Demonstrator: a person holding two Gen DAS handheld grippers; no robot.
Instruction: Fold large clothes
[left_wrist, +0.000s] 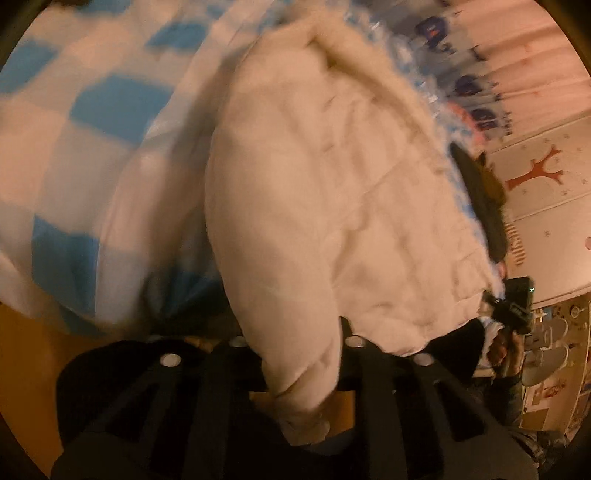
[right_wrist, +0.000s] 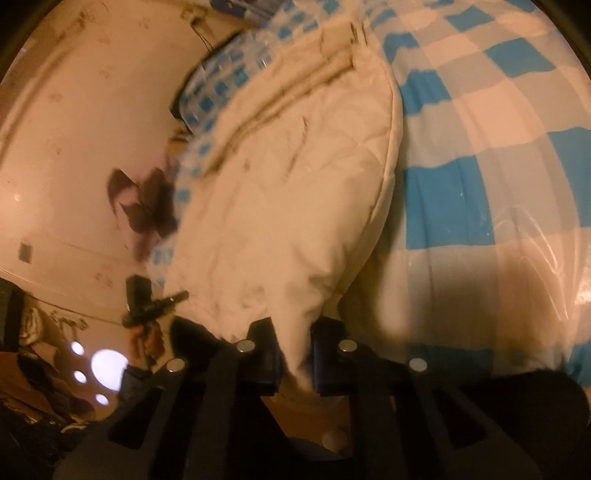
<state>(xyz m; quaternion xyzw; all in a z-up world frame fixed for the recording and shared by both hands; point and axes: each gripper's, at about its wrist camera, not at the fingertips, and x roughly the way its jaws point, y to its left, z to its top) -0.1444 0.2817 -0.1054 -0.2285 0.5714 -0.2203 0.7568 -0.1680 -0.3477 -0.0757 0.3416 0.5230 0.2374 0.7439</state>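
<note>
A cream quilted padded jacket (left_wrist: 325, 206) lies stretched over a blue-and-white checked bed cover (left_wrist: 92, 122). My left gripper (left_wrist: 303, 369) is shut on one lower corner of the jacket, the fabric bunched between its black fingers. My right gripper (right_wrist: 293, 362) is shut on the other lower corner of the jacket (right_wrist: 288, 206). The right gripper also shows in the left wrist view (left_wrist: 513, 306) at the jacket's far edge, and the left gripper shows in the right wrist view (right_wrist: 147, 306). Both views are blurred by motion.
The checked bed cover (right_wrist: 480, 147) spreads under the jacket. A pale wall with a red tree sticker (left_wrist: 535, 173) and shelves stand beyond the bed. A dark object (right_wrist: 144, 206) lies at the bed's far edge. Wooden floor (left_wrist: 26, 369) shows below.
</note>
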